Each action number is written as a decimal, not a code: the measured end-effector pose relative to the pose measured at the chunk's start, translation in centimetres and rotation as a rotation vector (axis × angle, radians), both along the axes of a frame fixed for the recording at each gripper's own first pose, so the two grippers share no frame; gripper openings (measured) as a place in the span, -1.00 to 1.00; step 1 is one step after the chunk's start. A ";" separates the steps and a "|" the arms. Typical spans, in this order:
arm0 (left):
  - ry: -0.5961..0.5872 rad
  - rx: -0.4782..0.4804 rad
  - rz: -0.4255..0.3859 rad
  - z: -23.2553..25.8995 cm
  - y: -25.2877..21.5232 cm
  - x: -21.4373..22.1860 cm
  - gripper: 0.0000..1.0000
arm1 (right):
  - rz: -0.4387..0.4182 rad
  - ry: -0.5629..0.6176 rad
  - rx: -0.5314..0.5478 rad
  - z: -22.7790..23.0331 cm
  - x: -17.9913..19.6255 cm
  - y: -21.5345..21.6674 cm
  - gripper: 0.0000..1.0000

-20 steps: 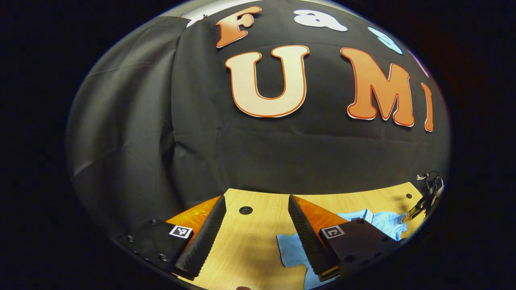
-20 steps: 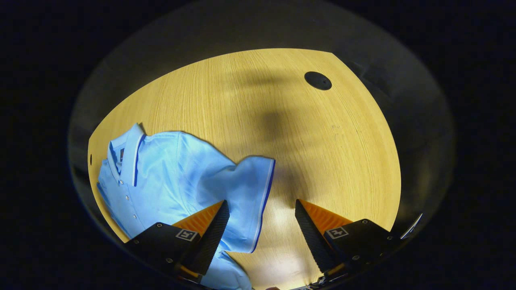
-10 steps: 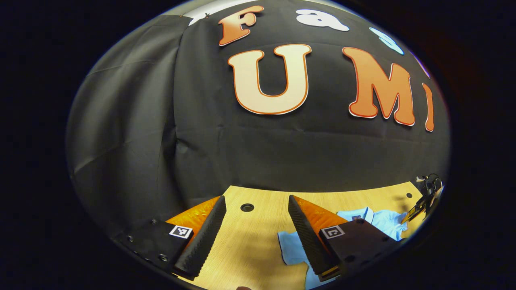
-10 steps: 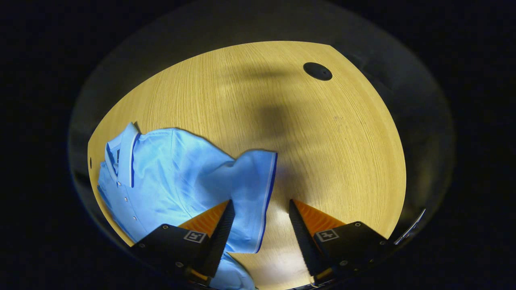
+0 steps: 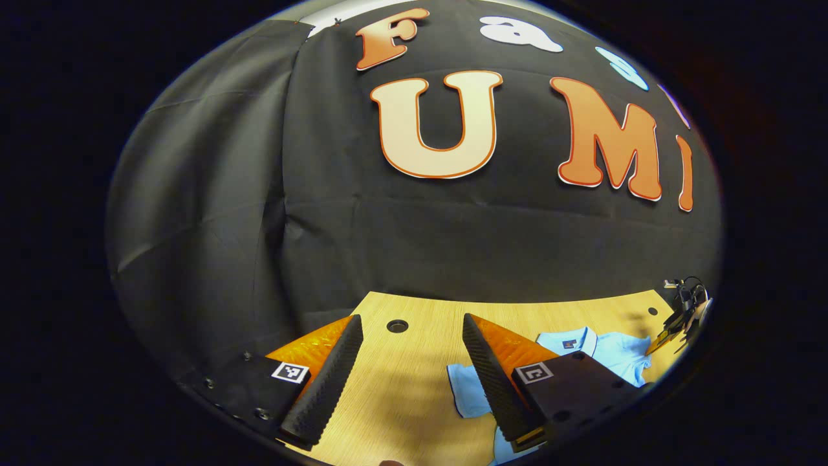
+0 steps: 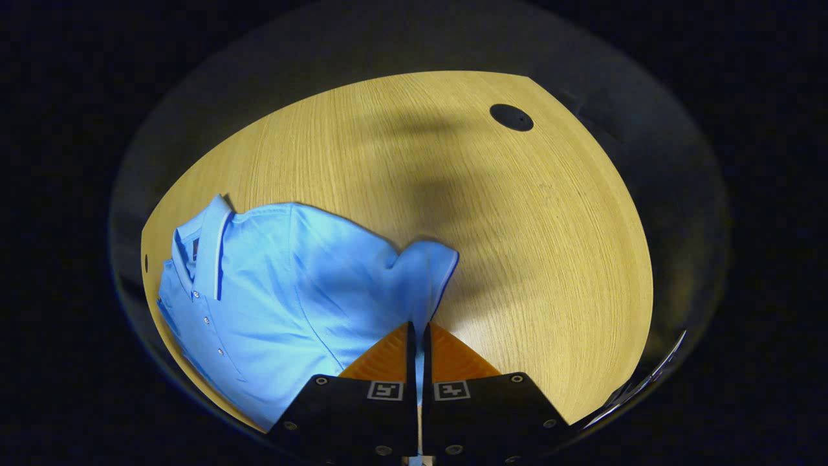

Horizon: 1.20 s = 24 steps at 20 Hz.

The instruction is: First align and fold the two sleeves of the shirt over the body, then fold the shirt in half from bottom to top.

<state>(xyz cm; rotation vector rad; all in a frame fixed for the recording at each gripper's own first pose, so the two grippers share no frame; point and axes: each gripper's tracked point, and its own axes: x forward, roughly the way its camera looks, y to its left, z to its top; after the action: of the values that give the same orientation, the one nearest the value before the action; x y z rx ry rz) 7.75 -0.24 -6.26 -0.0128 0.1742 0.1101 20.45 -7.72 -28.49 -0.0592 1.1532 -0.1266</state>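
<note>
- Shirt [image 5: 611,353], light blue, lying flat on the wooden table [image 5: 414,388] in the left gripper view, off to the right of the fingers, collar toward the far edge.
- Left gripper [image 5: 411,372] held above bare wood, jaws wide apart, nothing between them; near sleeve [image 5: 466,391] partly hidden behind the right-hand finger, apart from it as far as can be judged.
- Other gripper [image 5: 679,317] small at the far right rim of that view, beyond the shirt; state not readable from there.
- Round hole [image 5: 397,325] in the tabletop just ahead of the open fingers.

- Shirt [image 6: 284,304] again in the right gripper view, spread at lower left, buttoned front up, collar [image 6: 204,243] to the left.
- Right gripper [image 6: 417,336] with jaws closed almost together, pinching the cuff edge of the sleeve [image 6: 424,268], which bunches and rises slightly off the wood just ahead of the tips.
- Table [image 6: 517,226] bare to the right of the sleeve, one dark hole [image 6: 511,117] near the far edge.

- Likely step: carrying this sleeve over the body.
- Risks, as a judgement: thin hold at the very hem, so a quick pull could slip the cloth free; dragging low could shift or rumple the whole shirt, nothing pinning the body; bunched cloth may land creased and out of line with the side seam.
</note>
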 end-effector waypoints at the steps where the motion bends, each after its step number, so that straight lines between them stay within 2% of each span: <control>1: 0.000 -0.003 0.000 -0.1 0.3 -0.2 0.96 | 0.011 -0.018 -0.006 0.7 0.0 0.4 -0.94; 11: -0.024 0.027 -0.020 0.8 4.0 -1.0 1.00 | 0.079 -0.125 0.048 6.7 -1.8 7.8 -0.95; 16: -0.032 0.026 -0.028 1.1 6.1 -0.6 1.00 | 0.143 -0.139 0.086 7.4 -3.0 13.5 -0.94; 24: -0.027 0.011 -0.028 0.5 9.1 -0.3 1.00 | 0.272 -0.109 0.108 5.9 -5.3 22.2 -0.95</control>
<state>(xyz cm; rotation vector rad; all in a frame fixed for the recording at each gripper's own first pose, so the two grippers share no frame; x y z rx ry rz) 7.49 8.84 -5.74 -0.0004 0.1472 0.0827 15.19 14.46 -22.60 -0.1117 1.0315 0.1713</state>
